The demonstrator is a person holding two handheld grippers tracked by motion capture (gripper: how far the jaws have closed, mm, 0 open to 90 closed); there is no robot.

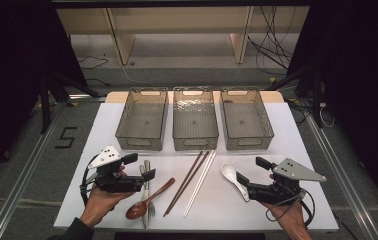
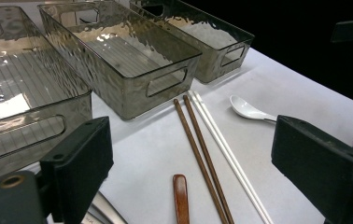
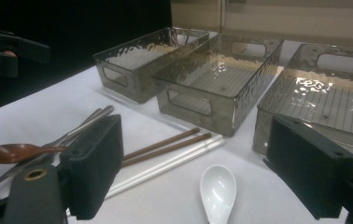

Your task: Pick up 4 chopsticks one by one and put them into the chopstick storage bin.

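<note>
While both claws are held low over the near edge of the white surface (image 1: 297,150), nothing is gripped by either. The left claw (image 1: 141,166) is seen with its jaws spread wide, hovering just above the metal fork (image 1: 149,200) and the brown wooden spoon (image 1: 147,200), which lie side by side near the front edge; no contact with either can be made out. The right claw (image 1: 253,171) is likewise held wide, its jaws set around the handle end of the white ceramic spoon (image 1: 233,177) without pressing on it. Between the two claws, a pair of brown chopsticks (image 1: 189,177) and a pair of white chopsticks (image 1: 201,181) are laid close together at a slant, just beside each other. Beyond the cutlery, three clear ribbed bins (image 1: 195,117) are ranged in a row across the far half of the surface, close beside one another, with nothing visible inside them.
</note>
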